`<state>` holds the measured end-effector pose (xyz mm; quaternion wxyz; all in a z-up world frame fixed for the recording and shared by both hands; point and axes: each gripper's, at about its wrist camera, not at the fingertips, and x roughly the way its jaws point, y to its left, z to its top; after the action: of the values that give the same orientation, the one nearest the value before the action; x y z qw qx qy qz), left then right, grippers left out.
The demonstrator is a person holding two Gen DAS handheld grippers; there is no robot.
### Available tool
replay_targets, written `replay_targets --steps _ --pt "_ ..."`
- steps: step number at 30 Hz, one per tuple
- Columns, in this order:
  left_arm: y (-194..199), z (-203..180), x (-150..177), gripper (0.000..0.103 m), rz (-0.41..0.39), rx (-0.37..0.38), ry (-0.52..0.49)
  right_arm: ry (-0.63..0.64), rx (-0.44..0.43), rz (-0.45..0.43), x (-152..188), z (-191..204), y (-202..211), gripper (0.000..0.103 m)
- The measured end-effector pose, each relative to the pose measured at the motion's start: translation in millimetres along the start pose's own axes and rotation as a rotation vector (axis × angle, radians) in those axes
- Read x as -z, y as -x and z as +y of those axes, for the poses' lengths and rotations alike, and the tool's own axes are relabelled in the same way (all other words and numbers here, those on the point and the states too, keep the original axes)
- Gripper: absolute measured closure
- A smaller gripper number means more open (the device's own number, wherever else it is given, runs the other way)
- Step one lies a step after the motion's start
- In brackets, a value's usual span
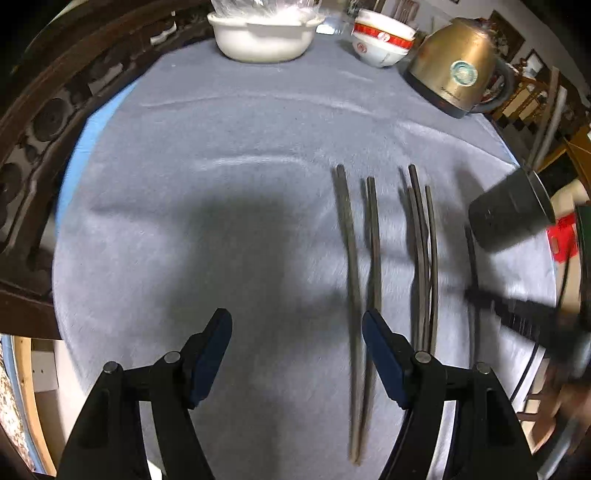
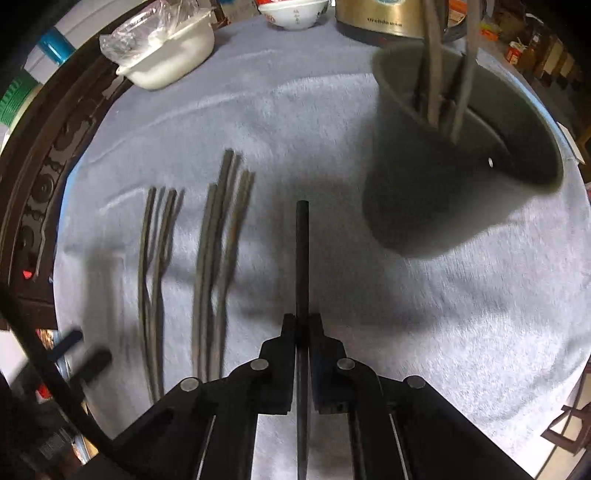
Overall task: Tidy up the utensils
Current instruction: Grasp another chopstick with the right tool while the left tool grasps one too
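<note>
Several dark chopsticks (image 1: 369, 251) lie side by side on the grey-blue cloth, also in the right wrist view (image 2: 207, 258). My left gripper (image 1: 297, 325) is open and empty, just left of the leftmost pair. My right gripper (image 2: 302, 325) is shut on a single dark chopstick (image 2: 302, 254) that points forward above the cloth. A dark utensil holder (image 2: 436, 177) stands to the right ahead of it, with several chopsticks (image 2: 436, 74) upright inside. The holder shows at the right edge of the left wrist view (image 1: 509, 210), and the right gripper is a blurred dark shape (image 1: 524, 317) there.
A white bowl with plastic wrap (image 1: 262, 33), a stack of red-and-white bowls (image 1: 384, 37) and a gold kettle (image 1: 458, 66) stand along the far edge. A dark carved wooden frame (image 1: 33, 122) borders the table on the left.
</note>
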<state>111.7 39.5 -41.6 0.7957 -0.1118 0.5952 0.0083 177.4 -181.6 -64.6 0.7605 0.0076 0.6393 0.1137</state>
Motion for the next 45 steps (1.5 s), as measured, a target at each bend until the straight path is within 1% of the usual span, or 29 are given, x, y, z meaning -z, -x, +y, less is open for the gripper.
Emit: replay_targets --steps 1,2,3,5,7,8,10,12,14,15,16,17,21,23,25,26,30,34,36,38,39,41,43,45 --pt "-4.3 -0.6 -5.2 0.036 0.023 0.002 0.012 -0.003 -0.007 0.004 3.0 -3.9 -1.2 0.096" --pt "-9.6 -1.6 -11.9 0.039 0.05 0.008 0.026 -0.007 -0.018 -0.004 7.1 -8.9 -0.6 0.096" --pt "-12.3 -6.1 -12.3 0.04 0.07 0.012 0.032 -0.014 -0.026 -0.006 9.0 -11.6 -0.2 0.096" --pt "-19.6 -6.6 -21.0 0.045 0.104 0.017 0.05 -0.017 -0.04 -0.012 17.3 -22.0 2.4 0.096" --pt "-24.5 -8.6 -28.1 0.048 0.12 0.015 0.06 -0.018 -0.049 -0.016 16.6 -25.7 1.2 0.096" --pt "-26.7 -9.8 -30.1 0.052 0.133 0.009 0.067 -0.016 -0.053 -0.018 17.4 -27.0 1.7 0.096" --pt "-28.0 -13.3 -30.4 0.054 0.149 0.022 0.068 -0.016 -0.062 -0.021 19.2 -30.2 2.2 0.096" --pt "-31.5 -17.0 -32.6 0.059 0.153 0.003 0.058 -0.02 -0.074 -0.023 19.8 -32.4 2.1 0.096" --pt "-34.4 -20.1 -36.3 0.073 0.15 -0.027 0.057 -0.022 -0.083 -0.024 20.6 -34.4 2.8 0.096" --pt "-35.4 -22.8 -37.8 0.077 0.153 -0.021 0.05 -0.021 -0.087 -0.024 19.4 -38.6 3.5 0.096" --pt "-35.8 -24.7 -38.5 0.089 0.164 -0.004 0.04 -0.021 -0.089 -0.024 17.1 -37.4 0.6 0.096" --pt "-36.8 -26.8 -38.6 0.097 0.178 -0.001 0.025 -0.02 -0.091 -0.023 15.2 -37.1 -1.4 0.096" --pt "-36.0 -31.2 -35.6 0.097 0.202 -0.017 -0.048 0.004 -0.085 -0.005 12.0 -34.5 8.6 0.095" --pt "-38.6 -35.6 -34.8 0.096 0.235 -0.02 -0.107 0.029 -0.073 0.017 6.2 -29.1 6.7 0.095" --pt "-41.2 -37.7 -33.3 0.095 0.295 -0.017 -0.155 0.066 -0.053 0.053 4.0 -26.2 6.1 0.095" --pt "-45.1 -39.0 -32.8 0.094 0.334 -0.02 -0.168 0.085 -0.043 0.075 2.5 -22.8 5.1 0.094" --pt "-50.5 -43.2 -40.3 0.093 0.377 -0.006 -0.191 0.117 -0.018 0.153 -7.8 -15.7 0.9 0.094" --pt "-58.7 -45.2 -55.4 0.093 0.41 0.005 -0.204 0.169 0.029 0.199 -14.4 -4.8 -2.9 0.093" --pt "-59.4 -46.9 -63.0 0.095 0.411 0.01 -0.214 0.189 0.055 0.213 -18.7 3.5 -6.1 0.094" --pt "-60.3 -46.9 -67.4 0.096 0.402 0.025 -0.207 0.196 0.069 0.209 -19.8 10.7 -6.0 0.096" --pt "-51.9 -39.5 -59.8 0.096 0.394 0.032 -0.2 0.192 0.061 0.199 -18.6 11.1 -4.8 0.096" --pt "-44.2 -32.3 -57.1 0.096 0.355 0.042 -0.18 0.162 0.02 0.171 -13.0 20.8 -4.9 0.096" --pt "-31.9 -15.6 -48.9 0.096 0.314 0.076 -0.152 0.126 -0.023 0.117 -1.6 14.3 5.9 0.096" --pt "-16.5 -7.2 -46.9 0.097 0.25 0.091 -0.122 0.098 -0.056 0.05 6.0 9.3 20.6 0.096"
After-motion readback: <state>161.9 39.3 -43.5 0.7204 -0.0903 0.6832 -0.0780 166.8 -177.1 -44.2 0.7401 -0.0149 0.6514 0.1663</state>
